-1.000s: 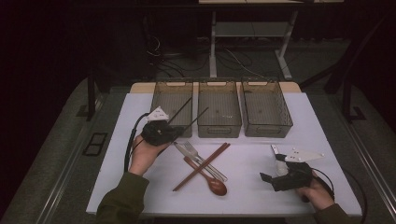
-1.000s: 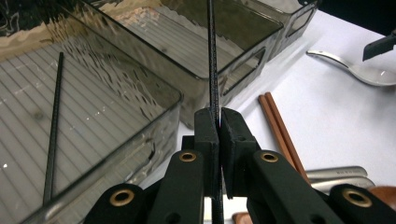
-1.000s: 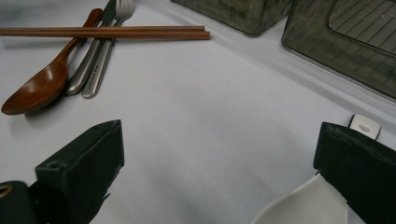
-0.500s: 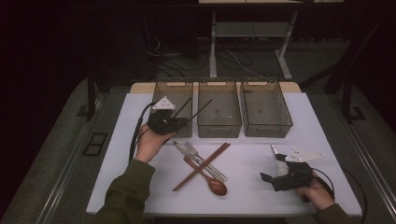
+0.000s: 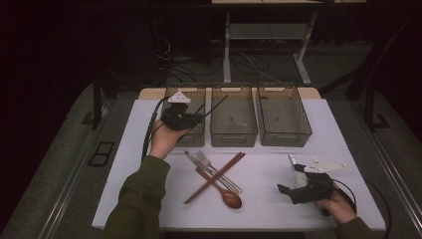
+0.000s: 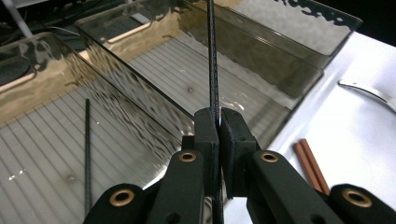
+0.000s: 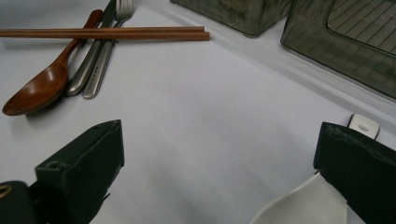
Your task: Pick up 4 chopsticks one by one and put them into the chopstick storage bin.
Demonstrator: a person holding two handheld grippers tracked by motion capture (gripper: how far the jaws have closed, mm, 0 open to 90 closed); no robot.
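From above, the left tongs (image 5: 196, 118) sit over the leftmost of three clear bins (image 5: 187, 115) at the far side of the white counter (image 5: 259, 199), clamped on a thin black chopstick (image 5: 215, 106) that slants up and right across the rim of the middle bin (image 5: 233, 117). The right bin (image 5: 283, 115) stands beside it. On the counter in front of the bins lie a pair of brown chopsticks (image 5: 215, 177) crossed over a fork (image 5: 217, 171), what looks like a knife (image 5: 195, 160) in the dim light, and a wooden spoon (image 5: 225, 193). The right tongs (image 5: 293, 181) rest near the counter's front right corner.

In the left gripper view, the left tongs (image 6: 218, 122) are closed tight on the black chopstick (image 6: 213, 74), which runs straight up above the bin wall. A second black chopstick (image 6: 87, 154) lies flat on the ribbed floor of the bin at the left.

In the right gripper view, the right tongs (image 7: 219, 154) stand wide apart with nothing gripped; a white spoon (image 7: 308, 200) lies on the counter just by one of them. Farther off lie the wooden spoon (image 7: 37, 91), fork (image 7: 105, 51) and brown chopsticks (image 7: 102, 32).
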